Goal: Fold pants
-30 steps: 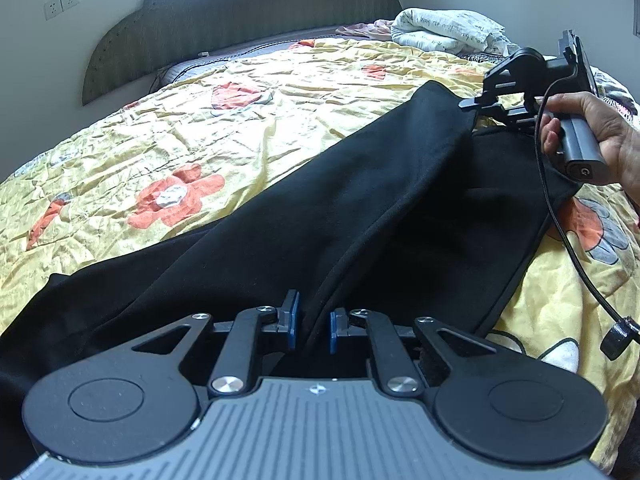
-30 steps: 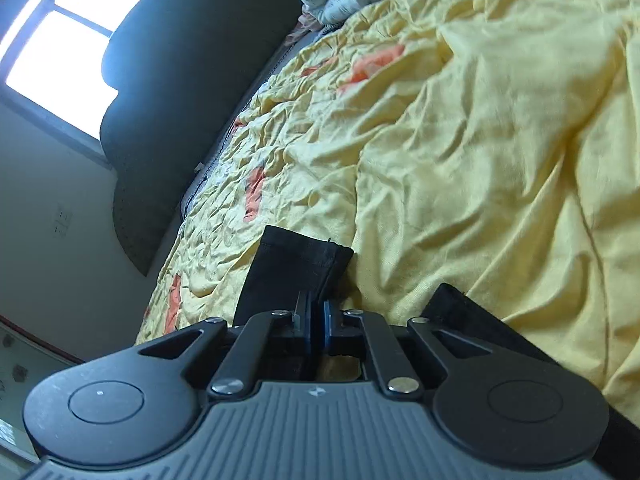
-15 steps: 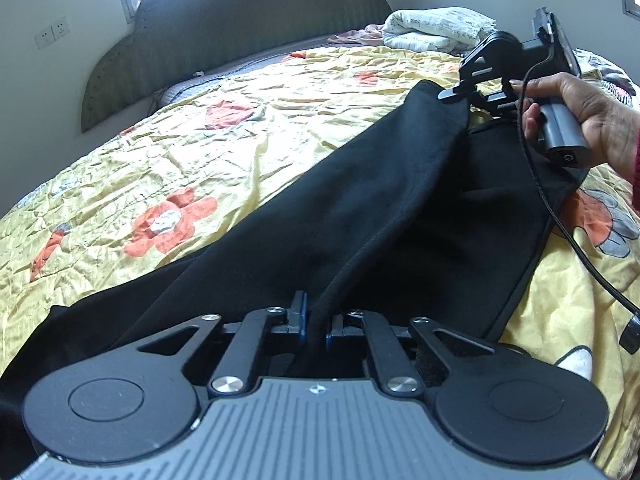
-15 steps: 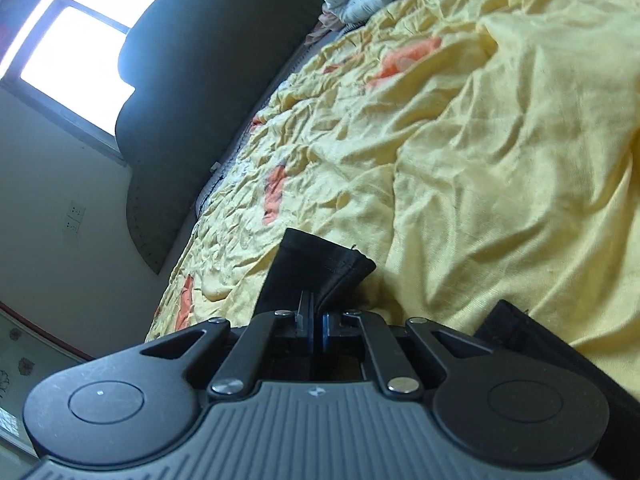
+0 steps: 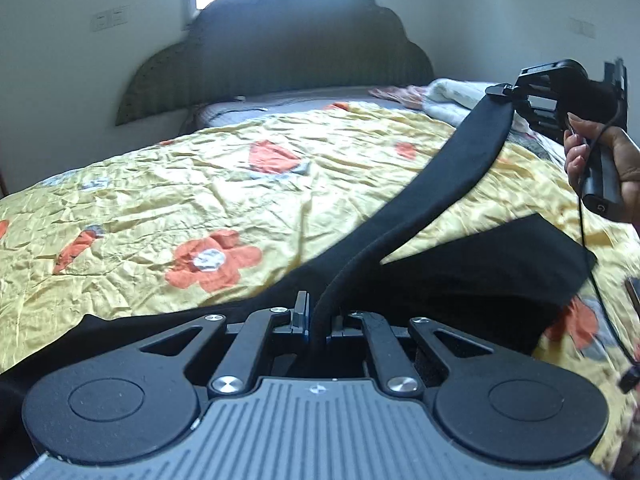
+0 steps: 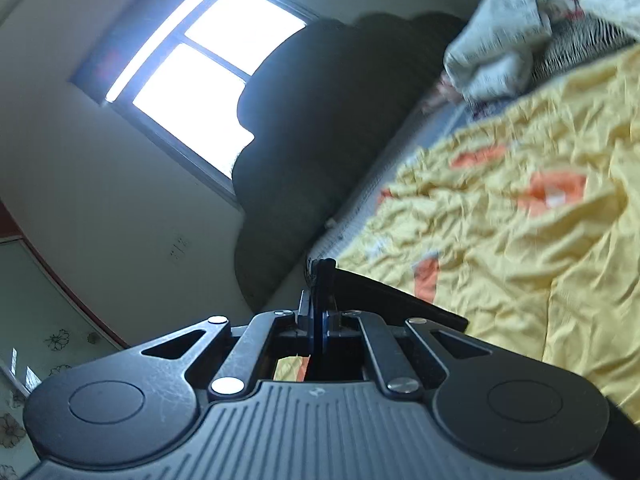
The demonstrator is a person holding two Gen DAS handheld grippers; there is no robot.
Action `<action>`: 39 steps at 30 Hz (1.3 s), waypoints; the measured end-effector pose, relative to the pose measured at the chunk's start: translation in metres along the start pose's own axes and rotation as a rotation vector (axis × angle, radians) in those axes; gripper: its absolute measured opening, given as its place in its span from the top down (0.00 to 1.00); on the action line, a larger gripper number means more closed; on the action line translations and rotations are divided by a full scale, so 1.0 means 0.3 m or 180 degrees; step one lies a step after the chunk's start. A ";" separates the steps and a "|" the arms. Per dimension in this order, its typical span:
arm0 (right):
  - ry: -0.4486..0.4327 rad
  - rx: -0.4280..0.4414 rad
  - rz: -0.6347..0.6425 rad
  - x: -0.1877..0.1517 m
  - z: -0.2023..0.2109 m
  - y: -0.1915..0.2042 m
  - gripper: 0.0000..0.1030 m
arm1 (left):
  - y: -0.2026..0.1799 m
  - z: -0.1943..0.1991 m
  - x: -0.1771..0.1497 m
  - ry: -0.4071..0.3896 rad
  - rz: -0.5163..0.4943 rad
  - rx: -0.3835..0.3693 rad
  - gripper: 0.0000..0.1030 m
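Pants [image 5: 452,196], black, stretched in a band above the yellow bedspread [image 5: 200,184]. Left gripper [image 5: 318,318] pinching one end low, right gripper [image 5: 502,90] clamped on the other, raised, gripped in a fist [image 5: 604,160].

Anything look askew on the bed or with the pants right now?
Nothing damaged or spilled. The pants hang as a taut band between the left gripper and right gripper, off the wrinkled quilt; the other leg lies flat.

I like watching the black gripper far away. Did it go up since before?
Yes. The right gripper rose, lifting the black fabric pants clear of the yellow flowered bedspread, now level with the dark headboard.
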State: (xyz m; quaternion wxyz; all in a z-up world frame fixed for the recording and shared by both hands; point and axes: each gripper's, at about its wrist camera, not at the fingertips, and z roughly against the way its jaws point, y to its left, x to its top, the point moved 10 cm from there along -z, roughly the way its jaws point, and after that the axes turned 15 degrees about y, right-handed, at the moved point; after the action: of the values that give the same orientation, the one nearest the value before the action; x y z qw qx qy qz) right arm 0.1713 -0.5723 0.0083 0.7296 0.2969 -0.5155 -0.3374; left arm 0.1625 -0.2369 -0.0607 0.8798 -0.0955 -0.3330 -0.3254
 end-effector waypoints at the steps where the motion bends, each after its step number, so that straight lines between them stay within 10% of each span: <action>1: -0.0013 -0.0144 0.0042 -0.004 0.019 -0.011 0.96 | -0.011 -0.003 -0.011 0.0026 -0.0042 -0.0014 0.92; 7: 0.0253 -0.0665 -0.0269 -0.080 0.054 -0.203 0.96 | -0.052 -0.047 -0.056 0.0175 -0.0124 -0.0063 0.92; 18: 0.0028 -0.1011 -0.0082 -0.132 0.267 -0.220 0.96 | -0.115 0.007 -0.122 0.0178 -0.0436 -0.0316 0.92; 39: 0.0430 -0.1932 0.0251 -0.322 0.368 -0.366 0.96 | -0.154 0.003 -0.231 0.0326 -0.0962 -0.0338 0.92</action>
State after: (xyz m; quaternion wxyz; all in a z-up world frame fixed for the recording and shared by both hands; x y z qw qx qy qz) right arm 0.0226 -0.5699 -0.0985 0.8301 0.0670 -0.3527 -0.4268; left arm 0.0933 -0.2369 -0.1072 0.8304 -0.0740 -0.2806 -0.4756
